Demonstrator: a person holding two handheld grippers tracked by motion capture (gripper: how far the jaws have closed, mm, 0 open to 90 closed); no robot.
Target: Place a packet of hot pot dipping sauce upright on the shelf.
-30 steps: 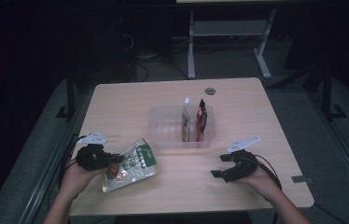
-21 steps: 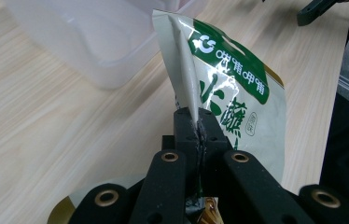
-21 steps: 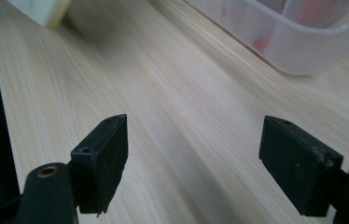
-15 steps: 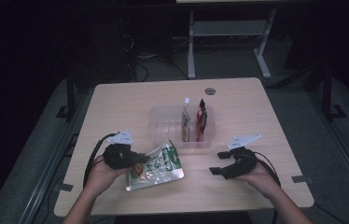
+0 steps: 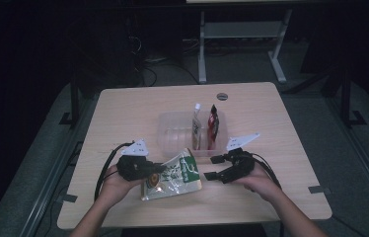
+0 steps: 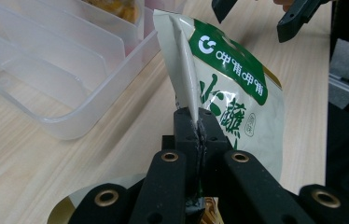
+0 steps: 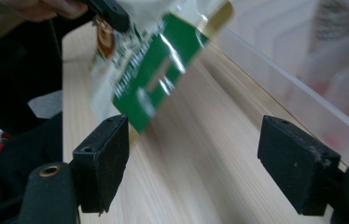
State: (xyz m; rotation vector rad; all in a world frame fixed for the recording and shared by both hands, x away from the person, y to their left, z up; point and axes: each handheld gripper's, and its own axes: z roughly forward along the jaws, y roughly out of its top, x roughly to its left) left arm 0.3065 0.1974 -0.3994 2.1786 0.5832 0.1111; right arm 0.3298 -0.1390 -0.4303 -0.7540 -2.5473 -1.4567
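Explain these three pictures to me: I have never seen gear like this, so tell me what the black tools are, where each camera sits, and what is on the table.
A person sits at a wooden table and holds a hand-operated gripper in each hand; there is no robot arm. The high view looks down from above the person. The other two pictures come from cameras riding on the grippers, looking along their black fingers.

The left gripper is shut on the edge of a green and white snack bag; the left gripper view shows the bag's seam pinched between its fingers. The right gripper is open and holds nothing, pointing toward the bag.

Behind them stands a clear plastic divided bin with two upright packets in it.
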